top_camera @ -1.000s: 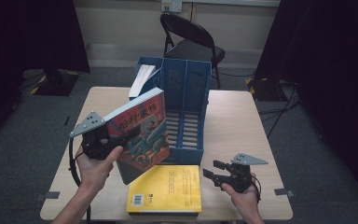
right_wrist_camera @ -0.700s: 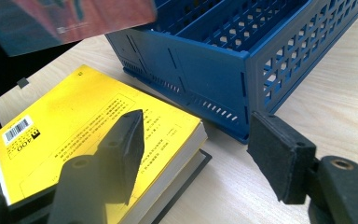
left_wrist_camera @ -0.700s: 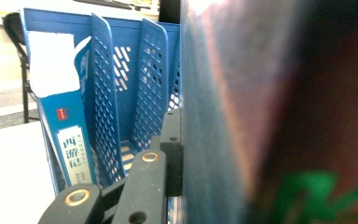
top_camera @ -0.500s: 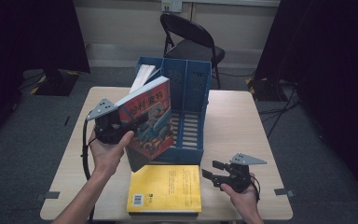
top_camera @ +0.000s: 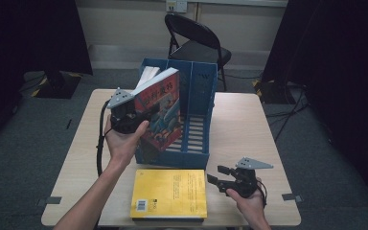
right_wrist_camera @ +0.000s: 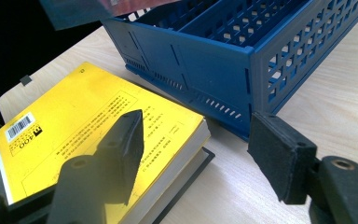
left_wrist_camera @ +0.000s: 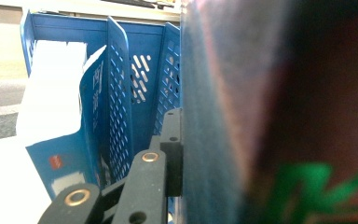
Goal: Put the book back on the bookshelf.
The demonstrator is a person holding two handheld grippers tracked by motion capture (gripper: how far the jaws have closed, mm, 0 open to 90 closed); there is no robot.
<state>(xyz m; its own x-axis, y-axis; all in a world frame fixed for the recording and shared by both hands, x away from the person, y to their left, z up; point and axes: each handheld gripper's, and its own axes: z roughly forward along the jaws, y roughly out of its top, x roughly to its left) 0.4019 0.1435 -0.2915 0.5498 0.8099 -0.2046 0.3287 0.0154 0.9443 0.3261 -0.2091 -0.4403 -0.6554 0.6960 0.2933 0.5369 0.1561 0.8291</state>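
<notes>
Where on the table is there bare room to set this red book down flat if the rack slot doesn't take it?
Bare wood lies right of the blue file rack, out to the table edge, and left of it behind the left gripper. The front is crowded: yellow book and right gripper.

Yellow book (top_camera: 169, 193) flat on table (top_camera: 239, 124); folding chair (top_camera: 196, 45) behind.

- A light wooden counter (top_camera: 249, 124) stands on grey carpet (top_camera: 38, 139).
- A black folding chair (top_camera: 196, 43) sits behind it.
- A pale wall (top_camera: 124, 24) with a socket (top_camera: 176, 5) runs along the back.
- Black curtains (top_camera: 28, 33) hang at both sides.
</notes>
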